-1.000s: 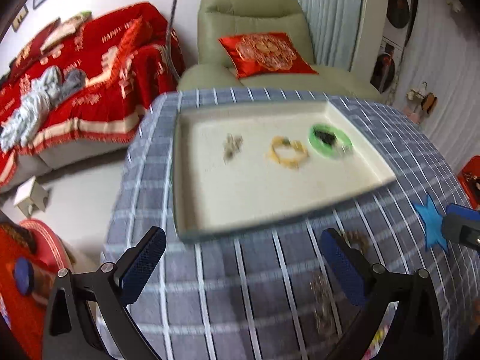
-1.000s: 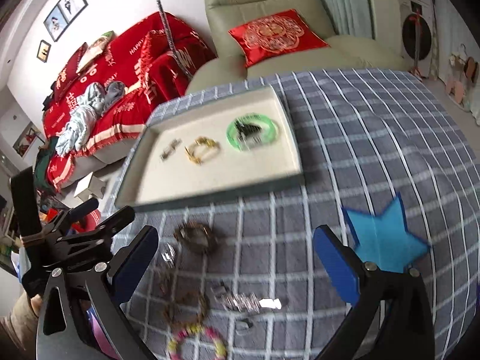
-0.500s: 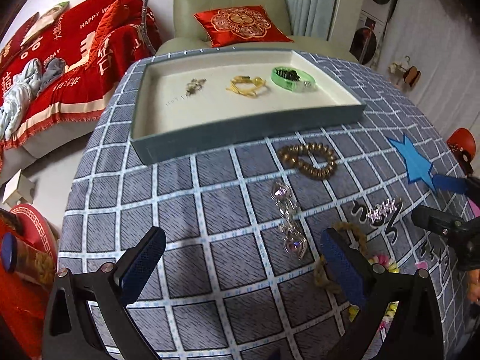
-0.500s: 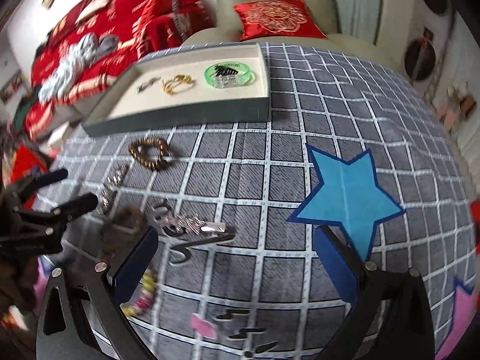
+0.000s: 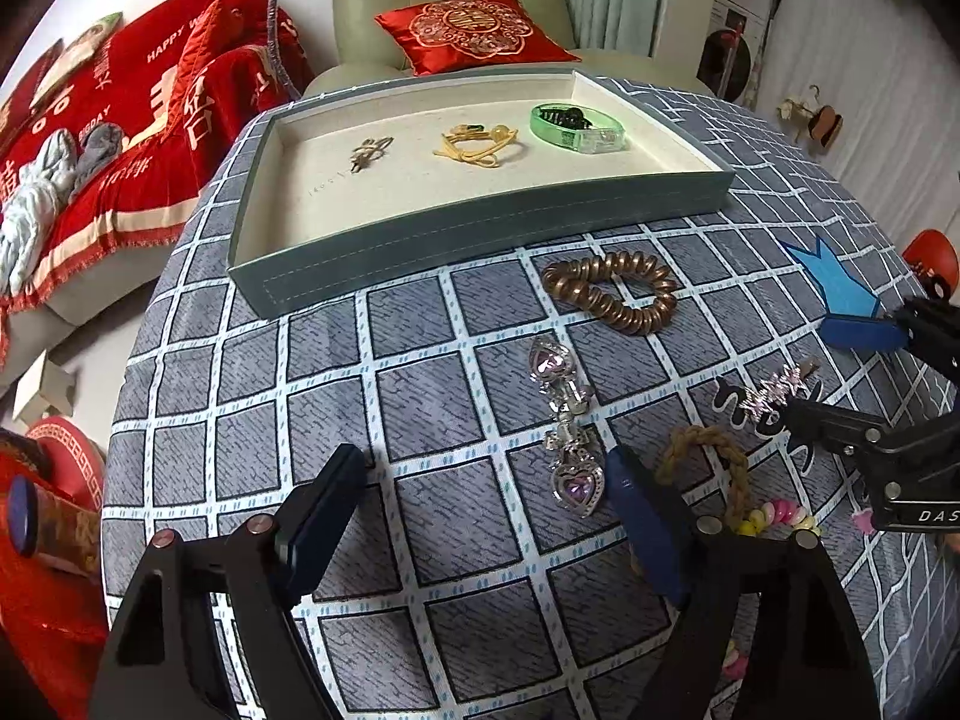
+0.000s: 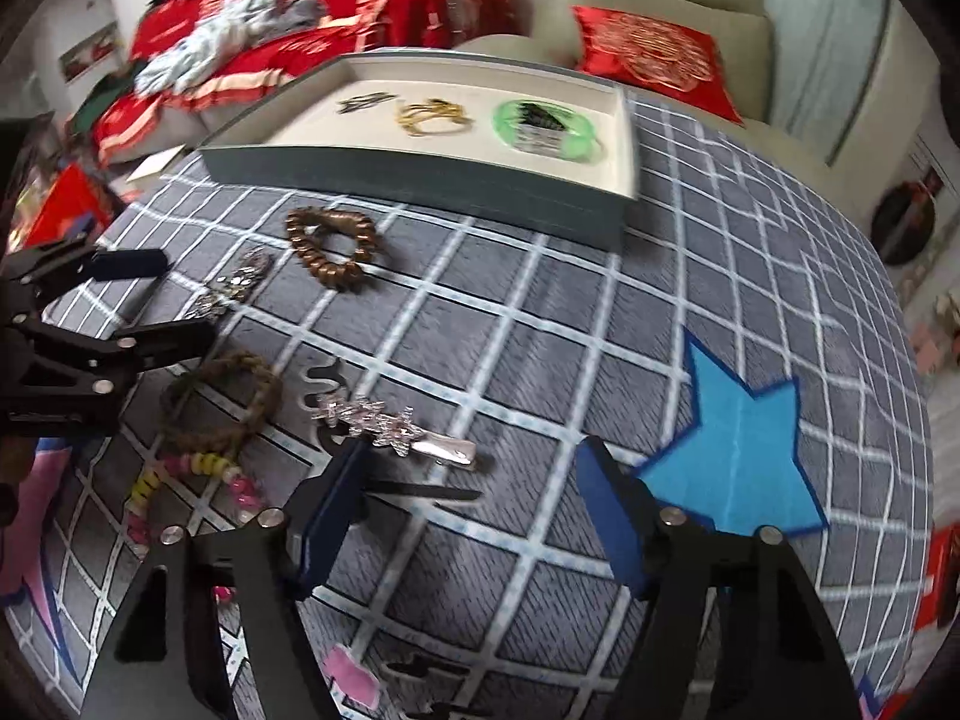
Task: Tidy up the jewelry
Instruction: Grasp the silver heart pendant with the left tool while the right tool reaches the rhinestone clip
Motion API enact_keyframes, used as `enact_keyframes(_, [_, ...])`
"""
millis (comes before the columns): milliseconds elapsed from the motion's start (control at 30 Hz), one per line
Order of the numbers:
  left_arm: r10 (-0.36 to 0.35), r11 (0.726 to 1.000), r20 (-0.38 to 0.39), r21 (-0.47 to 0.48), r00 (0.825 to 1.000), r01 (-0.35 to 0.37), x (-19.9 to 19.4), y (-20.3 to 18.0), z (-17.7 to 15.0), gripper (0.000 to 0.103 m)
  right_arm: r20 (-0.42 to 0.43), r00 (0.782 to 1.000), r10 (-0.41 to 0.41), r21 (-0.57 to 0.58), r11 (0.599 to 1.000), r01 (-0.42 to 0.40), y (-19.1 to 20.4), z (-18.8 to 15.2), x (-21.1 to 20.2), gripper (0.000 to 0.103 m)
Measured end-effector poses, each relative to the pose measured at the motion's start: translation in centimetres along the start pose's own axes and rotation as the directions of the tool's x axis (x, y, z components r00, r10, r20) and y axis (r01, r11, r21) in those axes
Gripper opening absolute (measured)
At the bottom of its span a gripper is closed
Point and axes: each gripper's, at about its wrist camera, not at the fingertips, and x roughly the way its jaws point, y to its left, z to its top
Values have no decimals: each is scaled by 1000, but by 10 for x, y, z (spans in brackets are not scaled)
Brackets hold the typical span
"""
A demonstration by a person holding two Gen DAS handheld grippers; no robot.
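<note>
A grey-walled tray (image 5: 480, 228) (image 6: 420, 174) at the table's far side holds a green bangle (image 5: 576, 126), a gold bracelet (image 5: 477, 141) and a small clip (image 5: 369, 153). On the cloth lie a brown spiral hair tie (image 5: 612, 294) (image 6: 333, 249), a crystal heart clip (image 5: 564, 426), a braided bracelet (image 5: 720, 456) (image 6: 228, 402), a bead bracelet (image 6: 192, 474) and a silver star hair clip (image 6: 396, 426) (image 5: 774, 387). My left gripper (image 5: 486, 510) is open, low over the cloth beside the heart clip. My right gripper (image 6: 474, 486) is open just behind the star clip.
A blue star patch (image 6: 744, 438) lies right of my right gripper. Pink patches (image 6: 351, 669) sit near the table's front edge. A red-covered sofa (image 5: 120, 138) and a green armchair with a red cushion (image 5: 474, 30) stand beyond the table.
Both grippers have dropped lower and closer to the loose jewelry. The left now sits by the heart clip, the right by the star clip. Both stay open.
</note>
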Motion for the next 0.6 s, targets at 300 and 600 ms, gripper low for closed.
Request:
enact_keyframes(300, [-9, 1000, -4, 26, 1000, 9, -2, -6, -1, 92, -18, 999, 46, -144, 988, -49, 23, 11, 3, 64])
enact_keyframes(600, [-45, 997, 15, 65, 999, 44, -9, -15, -1, 36, -50, 995, 91, -99, 991, -95, 32, 12, 1, 25])
